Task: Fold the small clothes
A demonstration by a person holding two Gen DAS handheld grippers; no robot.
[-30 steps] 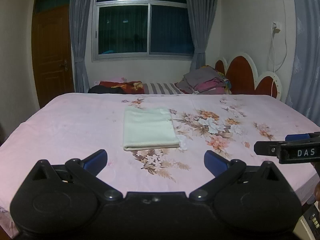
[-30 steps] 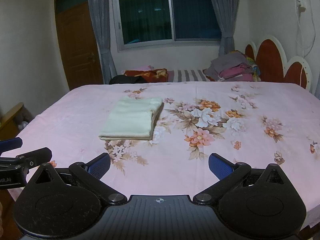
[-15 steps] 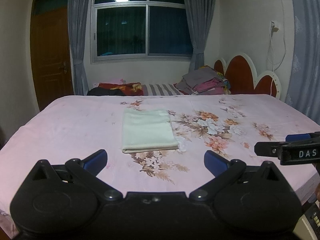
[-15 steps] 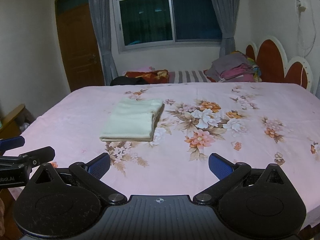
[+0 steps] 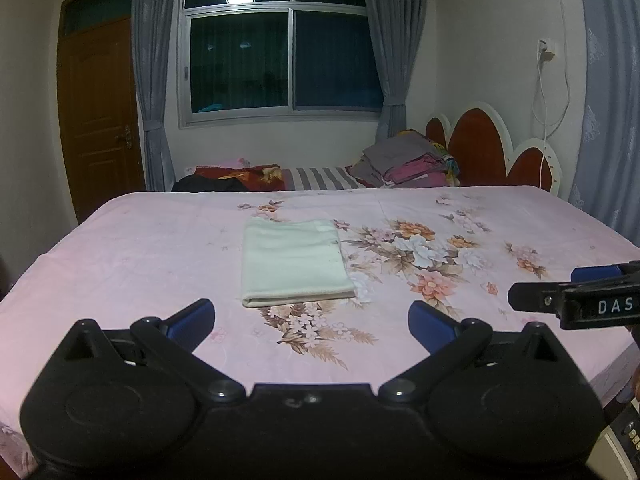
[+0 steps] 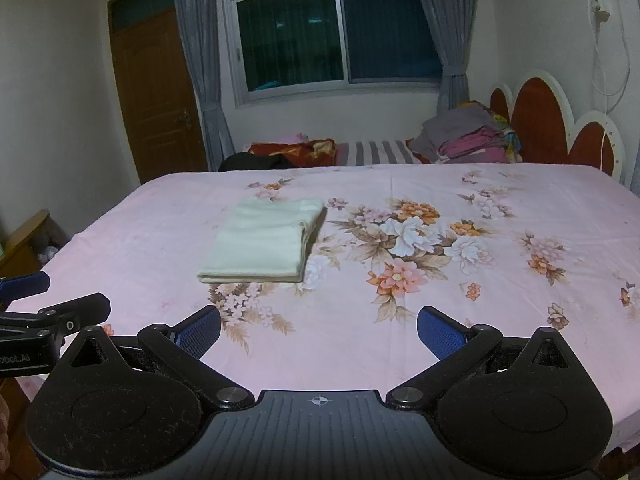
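A pale cream garment (image 5: 294, 262) lies folded into a neat rectangle on the pink floral bedsheet (image 5: 420, 272), left of the middle; it also shows in the right wrist view (image 6: 262, 242). My left gripper (image 5: 312, 322) is open and empty, held back above the near edge of the bed, short of the garment. My right gripper (image 6: 318, 330) is open and empty, also back near the bed's front edge, to the right of the garment. Each gripper's side shows at the edge of the other's view.
A pile of folded clothes (image 5: 408, 162) and striped bedding (image 5: 316, 178) lie along the far side by the red headboard (image 5: 480, 148). A wooden door (image 5: 100, 108) stands at the left. A wooden piece of furniture (image 6: 24, 240) stands left of the bed.
Both grippers have drawn back and risen slightly from the bed; the folded garment has not moved. Both jaws stay open.
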